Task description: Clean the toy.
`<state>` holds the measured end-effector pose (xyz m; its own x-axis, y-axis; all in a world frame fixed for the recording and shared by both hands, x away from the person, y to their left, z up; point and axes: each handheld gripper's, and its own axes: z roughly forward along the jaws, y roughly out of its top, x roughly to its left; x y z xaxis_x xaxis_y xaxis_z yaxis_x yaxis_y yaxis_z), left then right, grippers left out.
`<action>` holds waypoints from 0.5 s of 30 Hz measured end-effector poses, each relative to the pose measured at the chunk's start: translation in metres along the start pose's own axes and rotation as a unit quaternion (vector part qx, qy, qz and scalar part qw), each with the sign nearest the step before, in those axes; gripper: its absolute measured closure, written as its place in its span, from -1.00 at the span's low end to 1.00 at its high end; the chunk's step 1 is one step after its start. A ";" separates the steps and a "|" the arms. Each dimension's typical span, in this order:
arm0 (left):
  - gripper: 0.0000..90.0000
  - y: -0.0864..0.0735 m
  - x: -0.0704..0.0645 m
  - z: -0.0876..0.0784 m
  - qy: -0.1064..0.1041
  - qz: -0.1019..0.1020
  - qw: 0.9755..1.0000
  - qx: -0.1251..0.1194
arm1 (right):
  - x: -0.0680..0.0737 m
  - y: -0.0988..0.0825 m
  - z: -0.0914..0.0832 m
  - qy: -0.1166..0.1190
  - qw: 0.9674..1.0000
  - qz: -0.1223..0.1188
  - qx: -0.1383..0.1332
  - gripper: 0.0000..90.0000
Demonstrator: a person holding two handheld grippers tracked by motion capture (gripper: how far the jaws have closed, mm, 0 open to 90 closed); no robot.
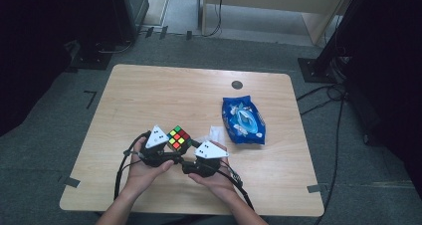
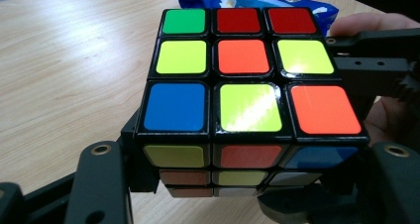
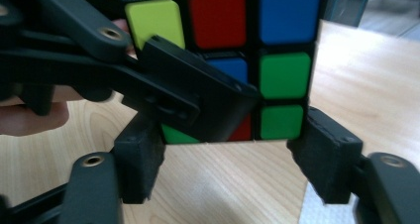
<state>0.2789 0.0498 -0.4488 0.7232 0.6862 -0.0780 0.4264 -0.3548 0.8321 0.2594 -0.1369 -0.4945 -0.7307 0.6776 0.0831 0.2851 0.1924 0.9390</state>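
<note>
The tabletop (image 1: 149,95) under your hands is a pale wood-grain slab with rounded corners, smooth and matte, and a small dark round plug (image 1: 237,84) sits near its far edge. On its right half lies a blue wet-wipe pack (image 1: 243,119), soft glossy plastic with a crinkled surface, well apart from your grippers. Just beside its near left corner rests a small crumpled bit of clear wrapping (image 1: 216,134), close to your right gripper.

The puzzle cube (image 1: 178,137) is over the near middle of the tabletop, lifted off the wood between your two grippers. It is a hard black plastic block with shiny square stickers; in the left gripper view its top face (image 2: 247,70) shows green, red, yellow, orange and blue tiles that catch the light.

Your left gripper (image 1: 160,150) is clamped on the cube, its black jaws pressing the cube's lower sides. Your right gripper (image 3: 228,164) stands fairly wide; its blocky, rough-faced pads (image 3: 327,159) sit just below the cube's bottom corners and you can see bare wood between them, so they press on nothing. The left gripper's black jaw crosses in front of the cube in the right gripper view and covers several tiles.
</note>
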 end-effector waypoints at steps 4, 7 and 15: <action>-0.25 0.000 0.001 0.000 -0.003 -0.004 1.000 0.005 | 0.002 0.000 -0.001 -0.007 1.000 -0.017 -0.002 -0.25; -0.25 0.001 0.002 0.001 -0.007 -0.006 1.000 0.012 | 0.002 -0.001 -0.001 -0.011 0.999 -0.031 0.000 -0.24; -0.29 0.004 0.004 0.002 -0.026 -0.008 0.999 0.031 | 0.005 -0.001 -0.004 -0.025 0.993 -0.115 0.001 -0.23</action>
<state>0.2849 0.0502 -0.4467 0.7433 0.6580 -0.1208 0.4691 -0.3840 0.7953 0.2529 -0.1369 -0.4931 -0.7455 0.6495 -0.1498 0.1151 0.3468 0.9308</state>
